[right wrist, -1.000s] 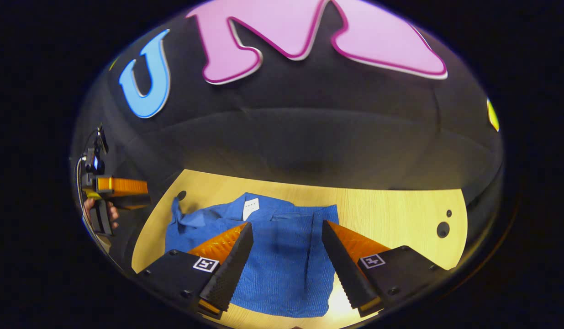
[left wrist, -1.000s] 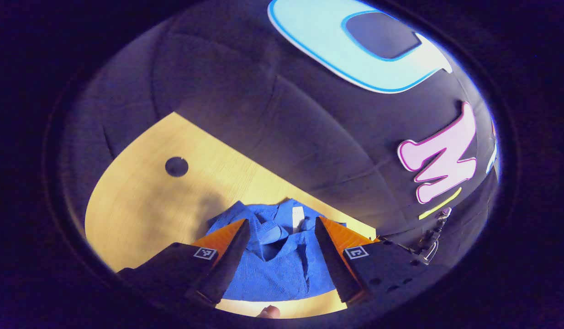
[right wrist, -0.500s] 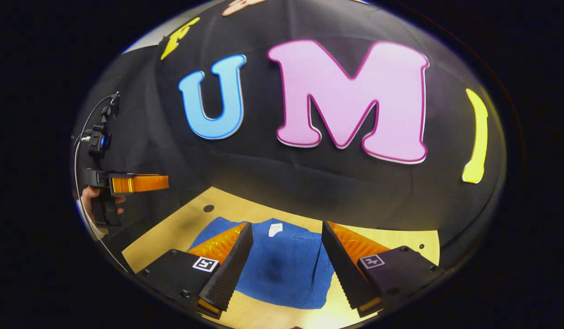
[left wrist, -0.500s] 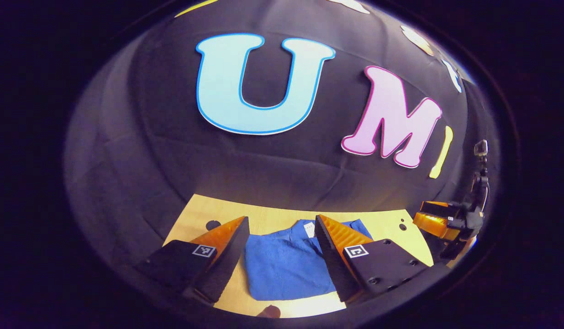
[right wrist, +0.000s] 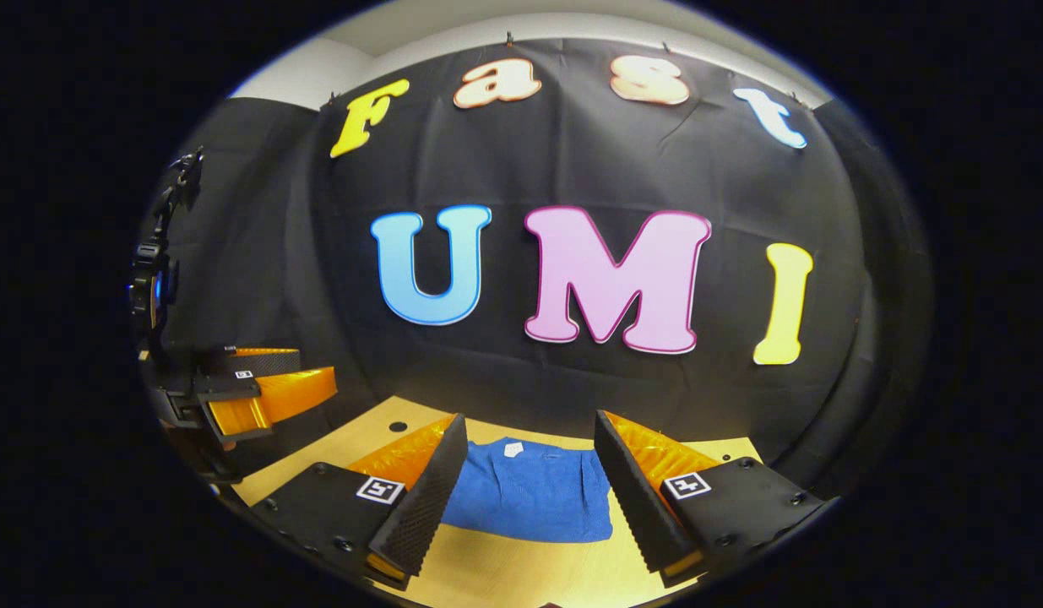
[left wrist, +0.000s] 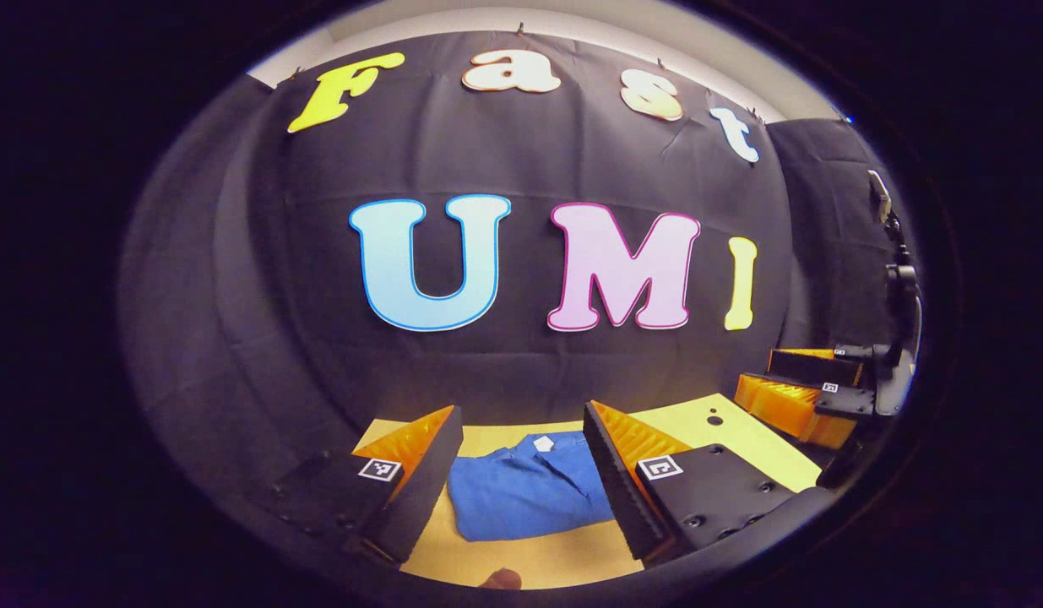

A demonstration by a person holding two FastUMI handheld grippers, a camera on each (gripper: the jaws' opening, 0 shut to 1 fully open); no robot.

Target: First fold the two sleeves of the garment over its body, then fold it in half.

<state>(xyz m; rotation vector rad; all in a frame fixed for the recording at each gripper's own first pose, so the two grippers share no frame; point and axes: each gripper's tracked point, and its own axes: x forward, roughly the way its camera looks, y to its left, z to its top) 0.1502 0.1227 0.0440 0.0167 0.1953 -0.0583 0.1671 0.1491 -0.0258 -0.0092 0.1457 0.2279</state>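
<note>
Garment (left wrist: 525, 496): a blue knit top lies folded into a compact rectangle on the light wooden desk (left wrist: 741, 439), near the black cloth wall, with a small white neck label (left wrist: 544, 442) facing up at its far edge. In the left gripper view the left tool (left wrist: 521, 469) is held above the desk and clear of the cloth, its two fingers spread wide apart with nothing between them; the folded top shows through the gap, well below and ahead. The right gripper view gives the same picture from the other side: the right tool (right wrist: 529, 477) is raised, fingers wide apart and empty, and the garment (right wrist: 534, 498) lies flat on the desk (right wrist: 521, 574) beyond them, its label (right wrist: 513, 450) toward the wall. Each view also catches the other tool off to the side (the right one at the right edge of the left gripper view (left wrist: 812, 397), the left one at the left edge of the right gripper view (right wrist: 268, 393)), both held off the desk. A round hole (left wrist: 714, 420) marks the desktop to the right of the top.
</note>
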